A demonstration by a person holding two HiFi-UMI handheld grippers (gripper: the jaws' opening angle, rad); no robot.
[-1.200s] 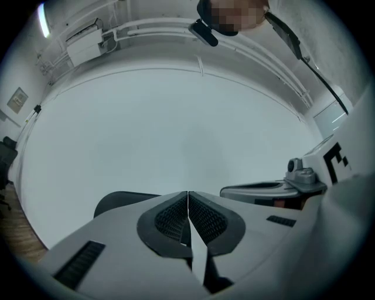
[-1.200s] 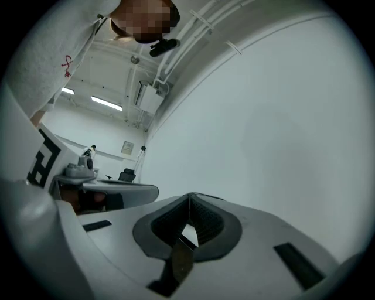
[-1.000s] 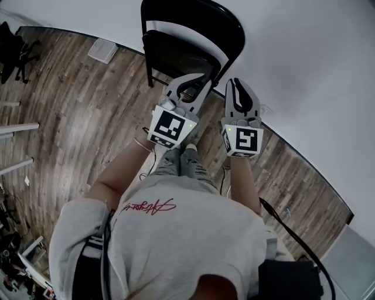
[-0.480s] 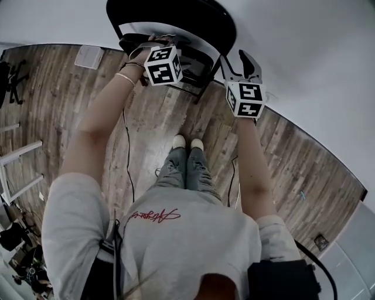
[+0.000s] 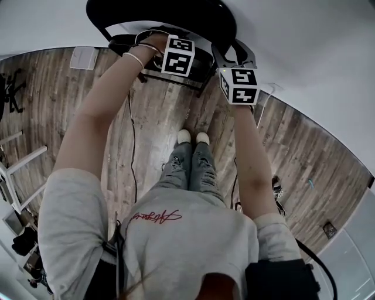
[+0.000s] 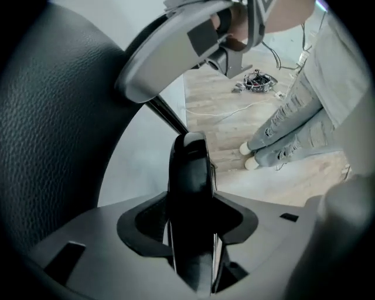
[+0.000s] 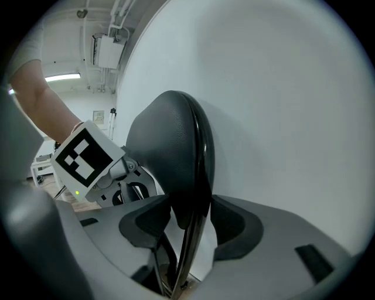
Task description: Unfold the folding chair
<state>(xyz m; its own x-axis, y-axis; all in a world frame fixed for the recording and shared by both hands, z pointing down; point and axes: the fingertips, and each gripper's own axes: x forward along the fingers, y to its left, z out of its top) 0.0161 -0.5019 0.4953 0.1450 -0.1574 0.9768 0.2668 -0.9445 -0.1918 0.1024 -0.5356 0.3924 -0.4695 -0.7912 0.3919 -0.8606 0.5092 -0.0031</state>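
Folding chair (image 5: 170,17) stands at the floor's (image 5: 164,111) far edge, against the wall (image 5: 304,47). Left gripper (image 6: 191,217), jaws just closing, pinches its frame bar (image 6: 188,158). Right gripper (image 7: 190,225), just opening, loosely straddles the backrest edge (image 7: 176,135); it should clamp before pulling.

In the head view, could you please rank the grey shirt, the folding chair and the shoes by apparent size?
1. grey shirt, though closest to the camera
2. folding chair, partly cropped
3. shoes

Laboratory-type workroom. Bare white wall (image 7: 281,117) beyond the right jaws, with exposed ceiling pipes (image 7: 117,12) and strip light (image 7: 61,77) to their left; cable tangle (image 6: 258,81) on plank floor (image 6: 217,99) beyond the left jaws.
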